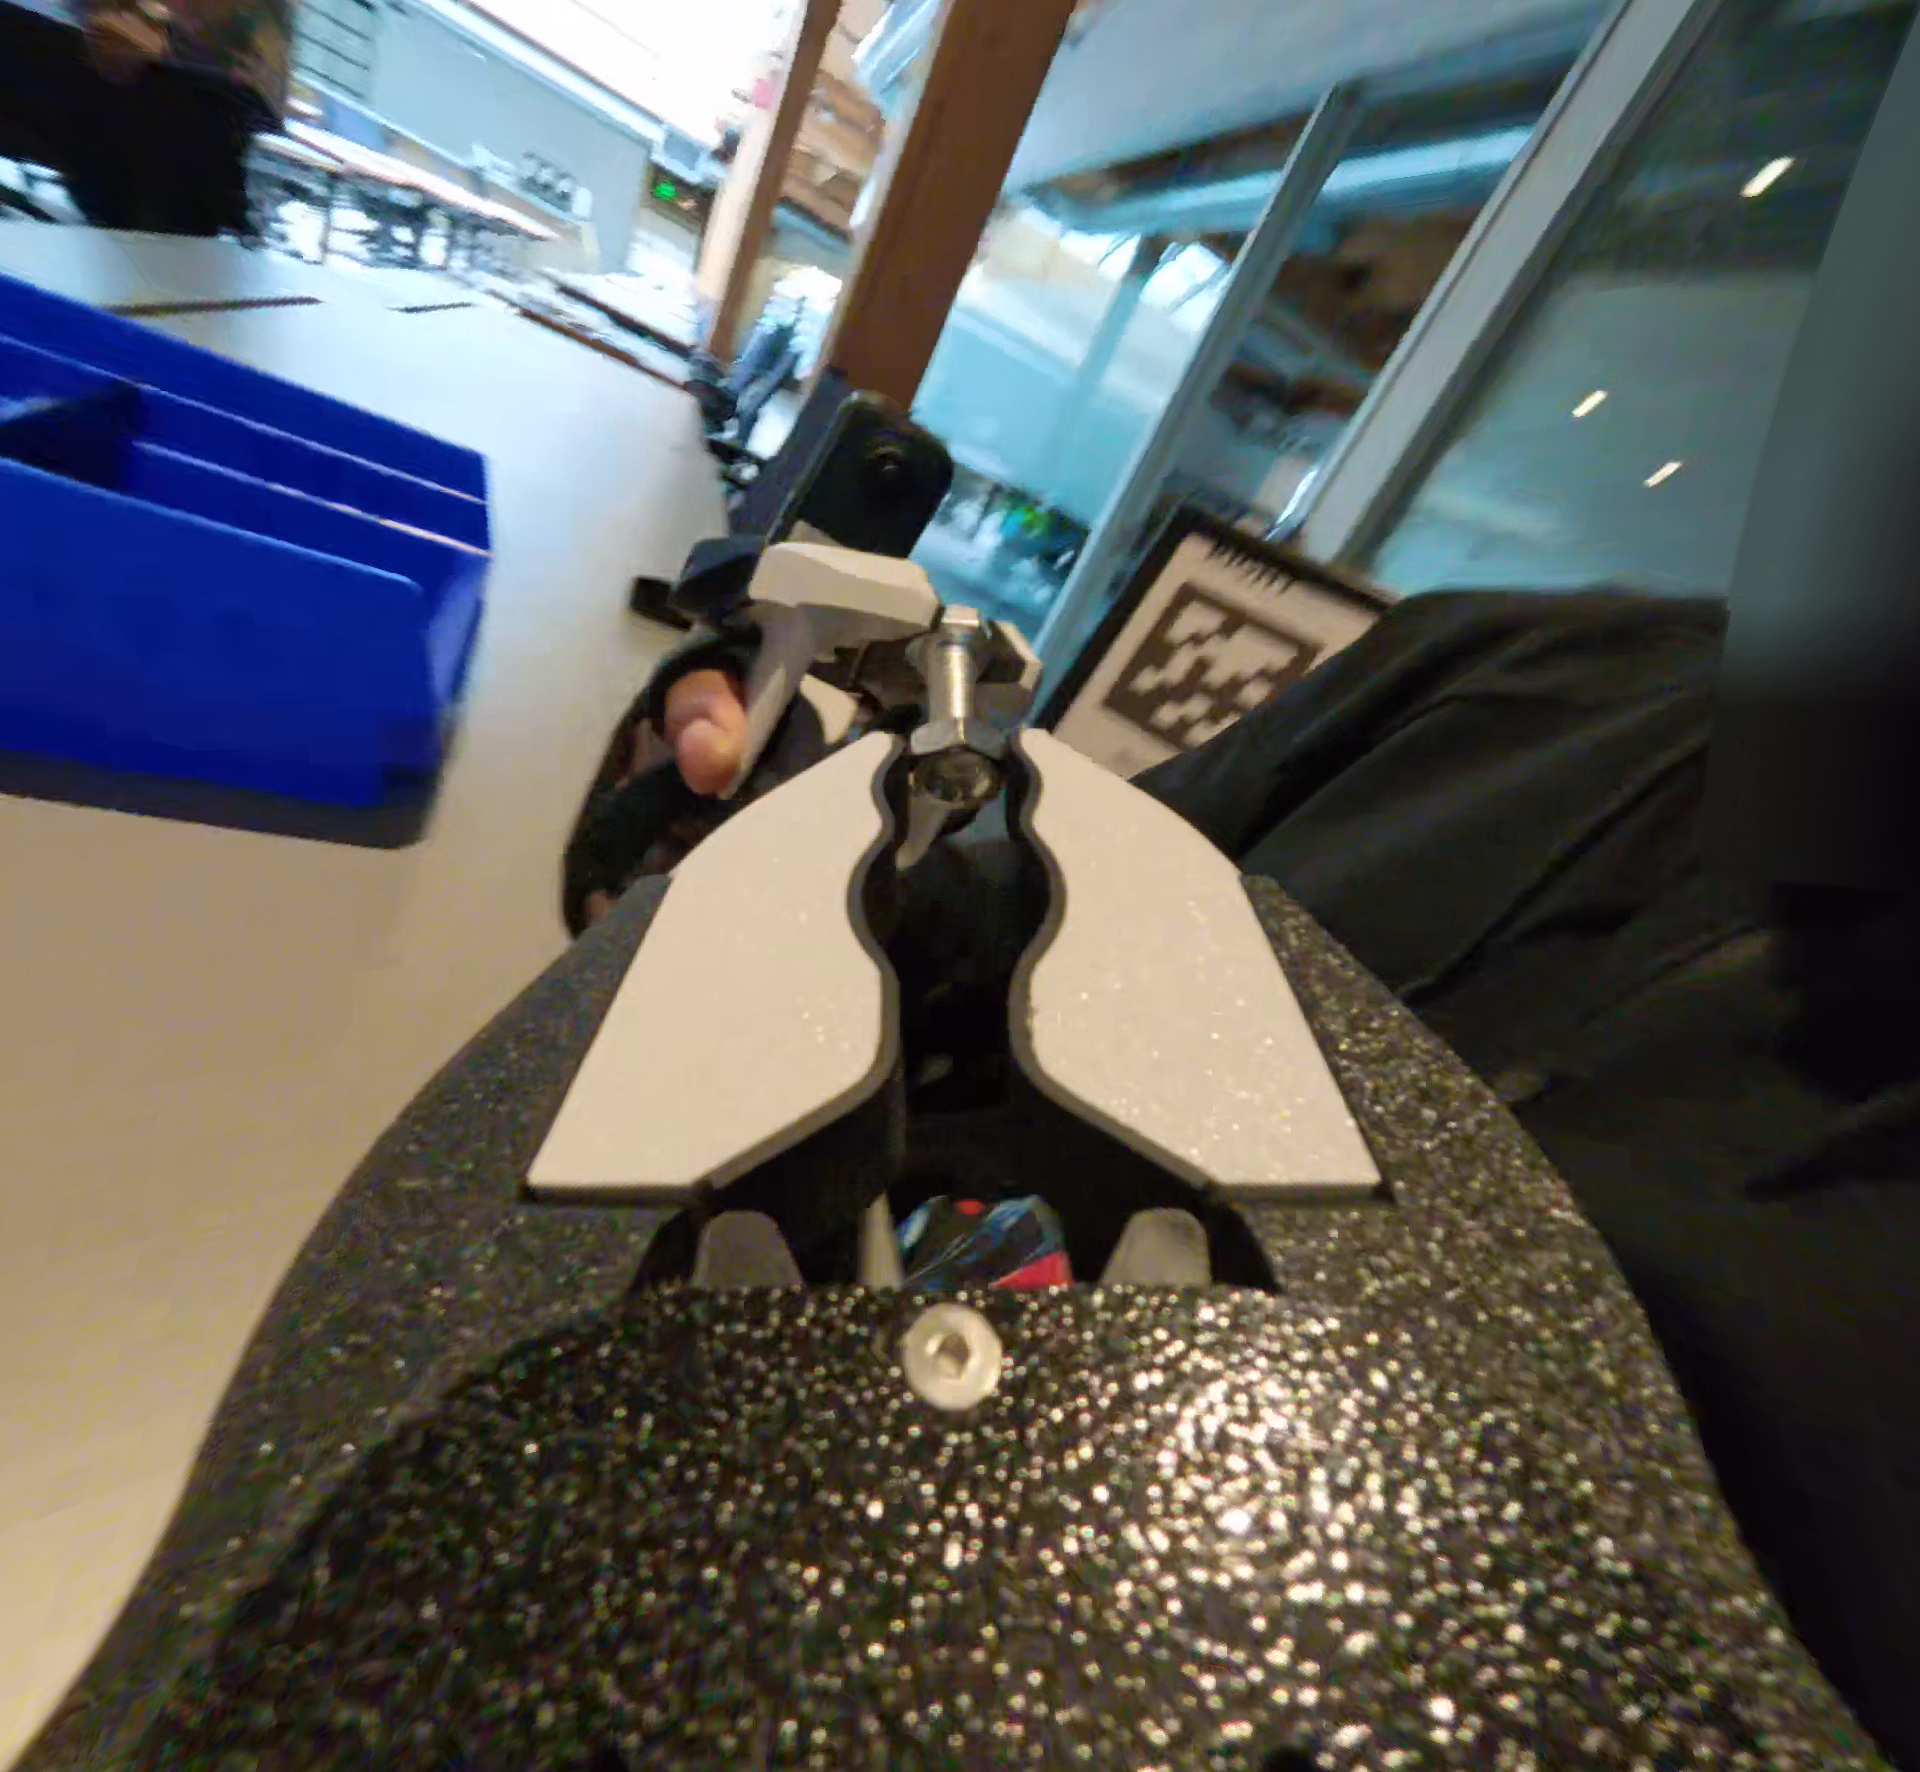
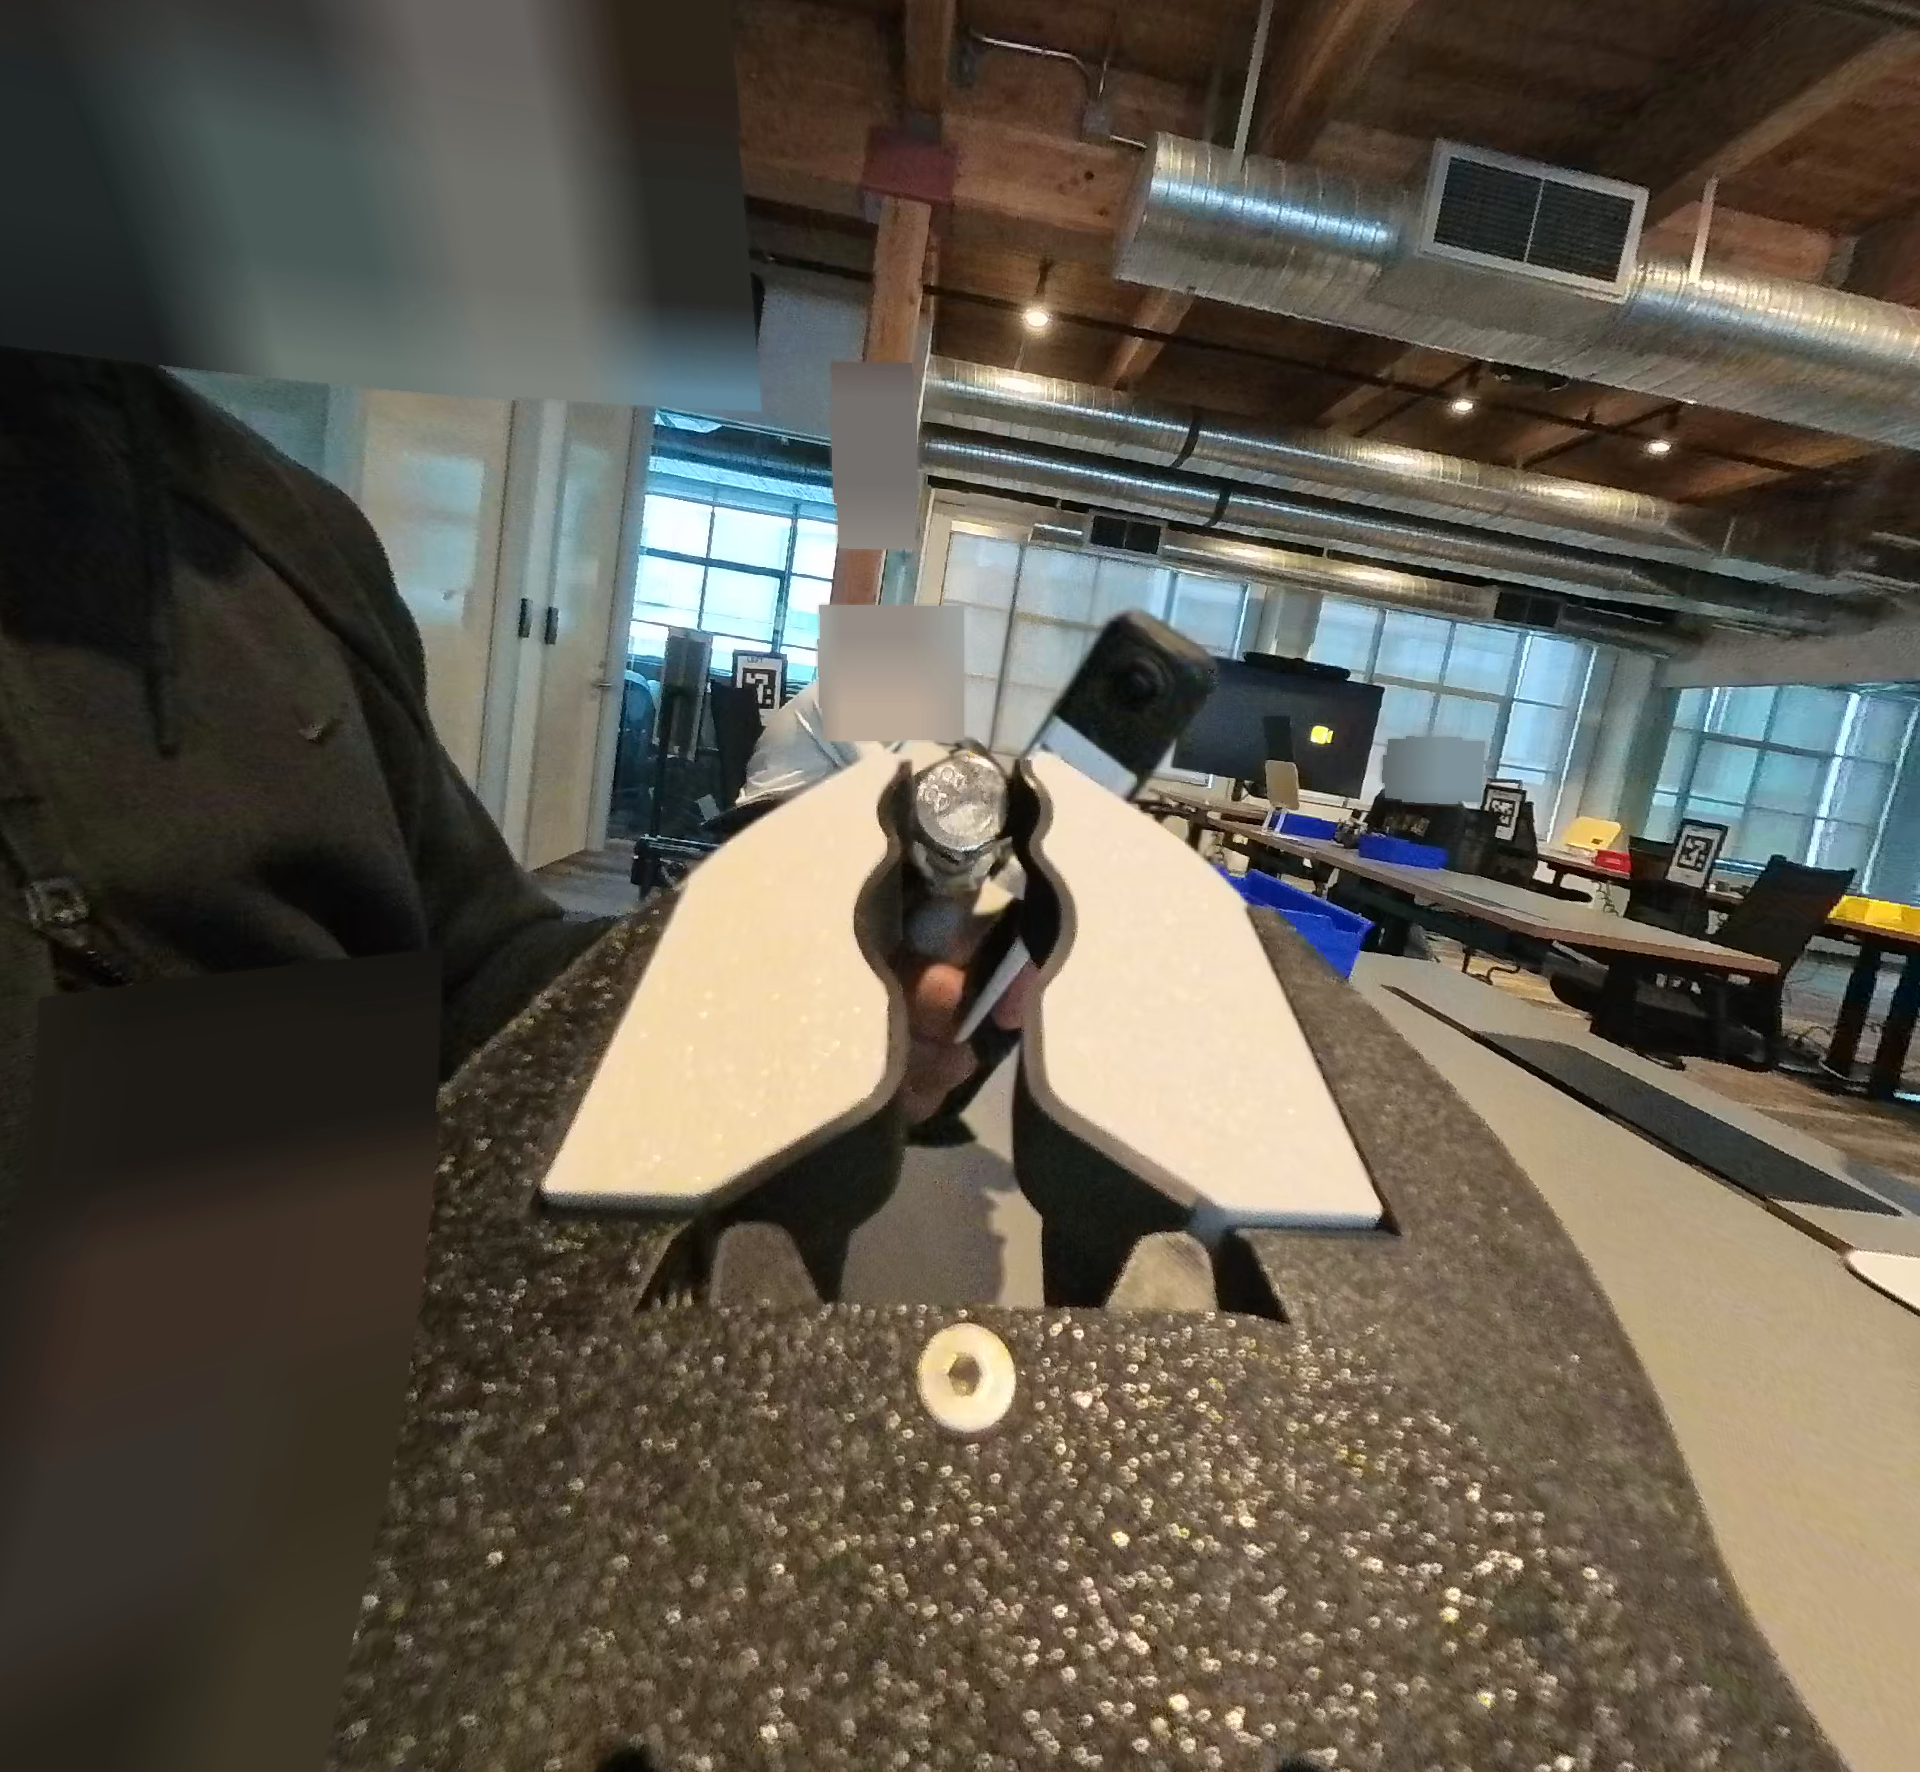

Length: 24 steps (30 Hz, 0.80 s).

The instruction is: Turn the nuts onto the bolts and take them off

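The main risk, as I judge it, is cross-threading or a slip: both tools are held in the air well above the grey worktop (image 1: pixel 260 995), so any tilt between them could jam the hex nut (image 1: pixel 951 733) or drop it. The left gripper (image 1: pixel 954 766) is nearly closed, its tips pinching the nut at the lower end of the bolt (image 1: pixel 954 678). The right gripper (image 2: pixel 961 813) is likewise narrowed onto the bolt's head, clamping it firmly, near the blue bin (image 1: pixel 239 579).
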Available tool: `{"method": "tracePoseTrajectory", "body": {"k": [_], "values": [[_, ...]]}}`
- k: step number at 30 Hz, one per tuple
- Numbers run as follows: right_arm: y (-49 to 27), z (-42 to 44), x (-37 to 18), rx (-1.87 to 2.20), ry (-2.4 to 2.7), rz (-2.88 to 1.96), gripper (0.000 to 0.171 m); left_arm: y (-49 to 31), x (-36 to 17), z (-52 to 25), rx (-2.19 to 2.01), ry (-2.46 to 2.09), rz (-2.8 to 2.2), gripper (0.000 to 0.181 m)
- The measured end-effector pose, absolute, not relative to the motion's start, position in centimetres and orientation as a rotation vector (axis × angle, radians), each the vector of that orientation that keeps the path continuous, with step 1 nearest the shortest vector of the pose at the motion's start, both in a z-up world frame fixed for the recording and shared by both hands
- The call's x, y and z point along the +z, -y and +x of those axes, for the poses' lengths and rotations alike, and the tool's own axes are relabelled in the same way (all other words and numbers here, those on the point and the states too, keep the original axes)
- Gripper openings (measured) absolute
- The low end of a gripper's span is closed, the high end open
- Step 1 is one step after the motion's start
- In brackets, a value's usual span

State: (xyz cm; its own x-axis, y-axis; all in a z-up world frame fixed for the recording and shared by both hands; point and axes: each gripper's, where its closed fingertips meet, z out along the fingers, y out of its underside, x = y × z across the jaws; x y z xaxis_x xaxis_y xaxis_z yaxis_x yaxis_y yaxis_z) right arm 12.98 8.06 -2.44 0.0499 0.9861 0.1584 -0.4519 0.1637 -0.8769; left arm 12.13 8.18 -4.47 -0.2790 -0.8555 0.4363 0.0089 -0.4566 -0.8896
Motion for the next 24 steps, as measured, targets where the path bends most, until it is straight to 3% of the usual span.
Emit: {"method": "tracePoseTrajectory", "body": {"k": [2, 4, 8, 13, 17, 21, 24], "values": [[-8.1, 12.9, -2.4, 1.260, 0.917, -0.750, 0.018, -8.3, -4.1, 11.9, -1.916, -1.036, -1.295, 0.018], [-8.2, 13.1, -2.2, 1.265, 0.901, -0.749, 0.018, -8.5, -2.9, 11.6, -1.915, -1.006, -1.164, 0.045], [-8.5, 13.7, -1.8, 1.289, 0.865, -0.738, 0.018, -10.2, -3.5, 11.7, -1.359, -1.079, -1.065, 0.053], [-8.5, 13.7, -1.9, 1.292, 0.864, -0.739, 0.018, -9.3, -4.8, 12.8, -1.028, -1.252, -0.992, 0.041], [-8.5, 13.7, -1.9, 1.288, 0.867, -0.741, 0.018, -8.9, -4.7, 13.2, -0.995, -1.253, -0.970, 0.017], [-8.5, 13.6, -2.0, 1.276, 0.872, -0.745, 0.018, -8.8, -4.9, 13.1, -1.132, -1.252, -1.105, 0.017], [-8.4, 13.5, -2.0, 1.277, 0.878, -0.744, 0.018, -8.4, -4.9, 13.0, -1.466, -1.177, -1.279, 0.016]]}}
